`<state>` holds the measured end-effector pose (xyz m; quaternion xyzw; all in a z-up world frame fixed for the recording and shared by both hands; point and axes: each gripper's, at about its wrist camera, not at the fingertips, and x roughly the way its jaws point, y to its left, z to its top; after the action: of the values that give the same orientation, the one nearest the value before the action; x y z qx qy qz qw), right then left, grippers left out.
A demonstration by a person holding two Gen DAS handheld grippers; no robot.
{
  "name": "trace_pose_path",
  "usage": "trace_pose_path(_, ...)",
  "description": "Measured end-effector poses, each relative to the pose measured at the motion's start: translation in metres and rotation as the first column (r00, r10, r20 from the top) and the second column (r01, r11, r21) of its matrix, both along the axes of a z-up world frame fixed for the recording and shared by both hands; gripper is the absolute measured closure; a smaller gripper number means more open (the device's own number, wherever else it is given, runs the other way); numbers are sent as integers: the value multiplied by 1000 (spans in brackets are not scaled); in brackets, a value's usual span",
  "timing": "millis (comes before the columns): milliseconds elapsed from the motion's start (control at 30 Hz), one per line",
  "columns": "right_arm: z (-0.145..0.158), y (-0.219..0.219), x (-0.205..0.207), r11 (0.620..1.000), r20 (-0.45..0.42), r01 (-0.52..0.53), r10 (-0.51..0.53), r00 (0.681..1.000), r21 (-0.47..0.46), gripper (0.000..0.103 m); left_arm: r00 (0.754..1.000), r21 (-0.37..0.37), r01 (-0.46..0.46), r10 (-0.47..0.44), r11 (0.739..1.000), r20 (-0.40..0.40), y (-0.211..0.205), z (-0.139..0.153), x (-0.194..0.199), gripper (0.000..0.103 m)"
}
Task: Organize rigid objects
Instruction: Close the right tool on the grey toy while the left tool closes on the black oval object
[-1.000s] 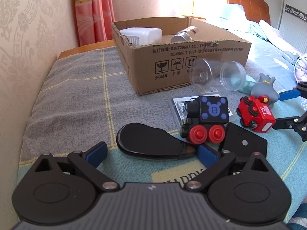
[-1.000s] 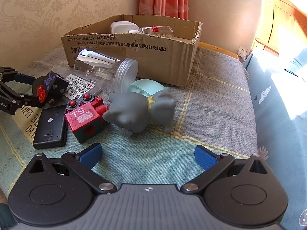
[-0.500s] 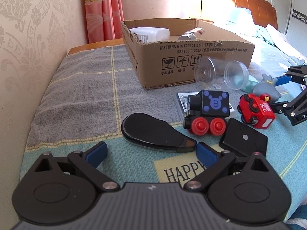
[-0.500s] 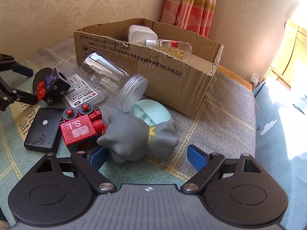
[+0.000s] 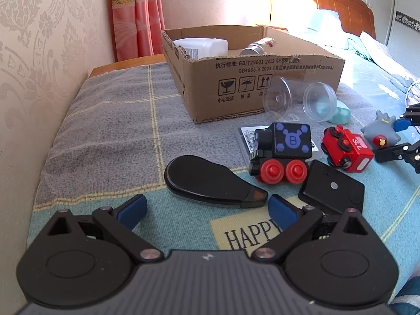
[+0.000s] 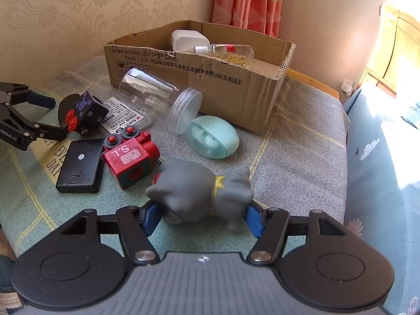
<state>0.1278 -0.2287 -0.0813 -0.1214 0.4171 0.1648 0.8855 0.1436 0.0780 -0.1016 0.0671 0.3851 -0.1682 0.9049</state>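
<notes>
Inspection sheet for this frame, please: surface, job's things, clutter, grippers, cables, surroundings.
Surface: checked bedspread, printed "HAPPY".
Job's things: cardboard box holds a white bottle and a pill bottle; grey toy figure, red train block, black train block, clear jar, mint case lie outside.
Clutter: black pouch, black device, label card.
Grippers: right gripper jaws flank the grey toy figure, contact unclear; left gripper open.
Cables: nothing seen.
Surroundings: curtain, headboard.

The gray cat toy (image 6: 199,191) hides part of the right gripper's fingers (image 6: 151,216); the box (image 5: 262,78) wall hides most of the bottle (image 5: 258,47).
</notes>
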Motion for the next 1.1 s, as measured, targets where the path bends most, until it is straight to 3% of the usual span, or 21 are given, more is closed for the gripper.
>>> trace_pose_path(367, -6, -4, -2, 999, -19, 20, -19, 1000, 51, 30, 987, -6, 156, -155, 988, 33, -1, -4, 22, 2)
trace_pose_path(533, -7, -4, -3, 998, -21, 12, -11, 1000, 58, 27, 963, -3, 268, -268, 963, 14, -8, -1, 6, 4)
trace_pose_path(867, -7, -4, 0, 997, -11, 23, -23, 1000, 72, 23, 971, -3, 238, -238, 971, 10, -12, -1, 9, 5)
trace_pose_path(1000, -6, -4, 0, 995, -8, 37, -37, 999, 87, 23, 976, -7, 218, -218, 976, 12, -13, 1, 7, 13)
trace_pose_path(1100, -6, -2, 1, 995, -4, 40, -40, 999, 87, 23, 980, -3, 199, -199, 980, 5, -14, 2, 7, 13)
